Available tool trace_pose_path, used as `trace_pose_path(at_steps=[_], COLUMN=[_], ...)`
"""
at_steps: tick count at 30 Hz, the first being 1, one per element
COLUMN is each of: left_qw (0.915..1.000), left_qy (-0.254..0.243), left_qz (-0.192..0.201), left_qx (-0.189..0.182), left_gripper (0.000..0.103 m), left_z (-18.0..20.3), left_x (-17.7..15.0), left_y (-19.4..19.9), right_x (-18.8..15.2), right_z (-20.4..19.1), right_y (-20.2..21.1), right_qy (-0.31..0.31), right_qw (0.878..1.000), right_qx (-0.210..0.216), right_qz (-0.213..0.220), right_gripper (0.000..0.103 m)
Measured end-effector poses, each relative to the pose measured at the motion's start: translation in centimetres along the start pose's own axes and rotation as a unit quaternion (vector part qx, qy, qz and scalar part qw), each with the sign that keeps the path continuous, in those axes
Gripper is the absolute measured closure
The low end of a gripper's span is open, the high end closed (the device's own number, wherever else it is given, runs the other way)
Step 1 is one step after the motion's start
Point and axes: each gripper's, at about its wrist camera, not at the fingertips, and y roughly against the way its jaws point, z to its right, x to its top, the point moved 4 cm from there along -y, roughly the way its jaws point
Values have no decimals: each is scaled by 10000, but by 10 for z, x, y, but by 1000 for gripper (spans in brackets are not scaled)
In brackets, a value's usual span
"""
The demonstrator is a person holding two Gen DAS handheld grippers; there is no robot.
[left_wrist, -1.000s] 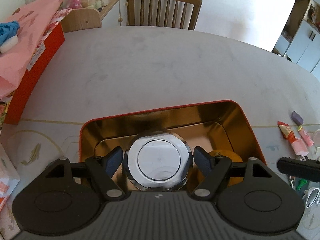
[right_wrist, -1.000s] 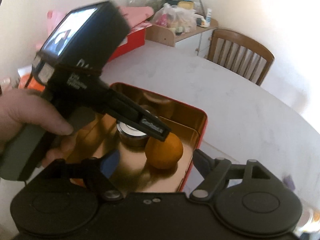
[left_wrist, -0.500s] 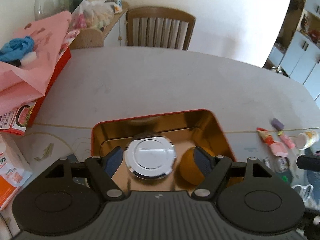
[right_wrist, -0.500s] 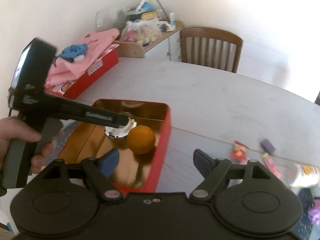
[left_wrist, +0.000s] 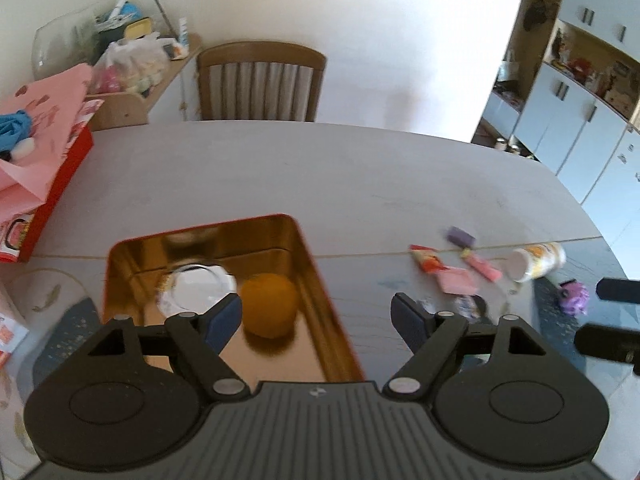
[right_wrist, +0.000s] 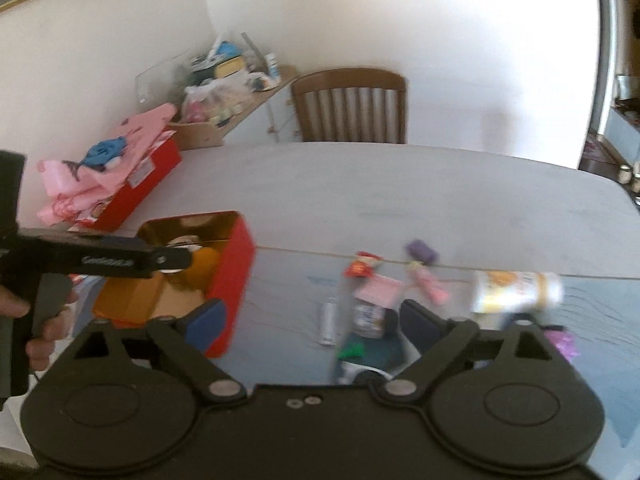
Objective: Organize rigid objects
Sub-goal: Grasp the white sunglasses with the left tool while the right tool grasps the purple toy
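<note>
Here, orange (left_wrist: 269, 305) in tin (left_wrist: 320, 276), beside left jaws.

Tin (left_wrist: 312, 264): glossy gold metal inside, mirror-like; red lacquer outside (right_wrist: 230, 276). Lid (left_wrist: 200, 288): polished silver metal. Orange (left_wrist: 269, 305): matt, finely dimpled. Desk (left_wrist: 320, 168): matt grey, faintly scuffed. Chair (left_wrist: 260, 76): varnished wood. Claws (left_wrist: 318, 316): matt black plastic, blue pads (left_wrist: 226, 316).

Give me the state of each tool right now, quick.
Left tool: open, holding nothing.
Right tool: open, holding nothing.
</note>
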Motion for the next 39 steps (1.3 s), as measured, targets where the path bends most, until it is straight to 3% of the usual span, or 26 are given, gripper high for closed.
trace_pose_path(at_steps=[8, 12, 18, 28, 39], left_qw=[9984, 9986, 9962, 9909, 9901], left_qy=[-307, -419, -855, -1310, -1260], left_qz=[451, 320, 70, -283, -469], left_qx=[158, -88, -140, 85, 401], left_gripper=[13, 13, 13, 13, 13], left_z=[53, 83, 132, 178, 188], left_x=[-14, -23, -48, -81, -90], left_y=[11, 3, -16, -59, -87], right_x=[-17, -25, -37, -51, -52], right_z=[74, 110, 152, 187, 192], right_y=[20, 23, 21, 4, -31], right_qy=[-322, -458, -509, -306, -20], right_qw=[9987, 9969, 9955, 9962, 9958], right_qx=[-381, -636, -799, -733, -720], right_qz=[62, 44, -70, -361, -557], right_gripper=[0, 0, 0, 2, 11])
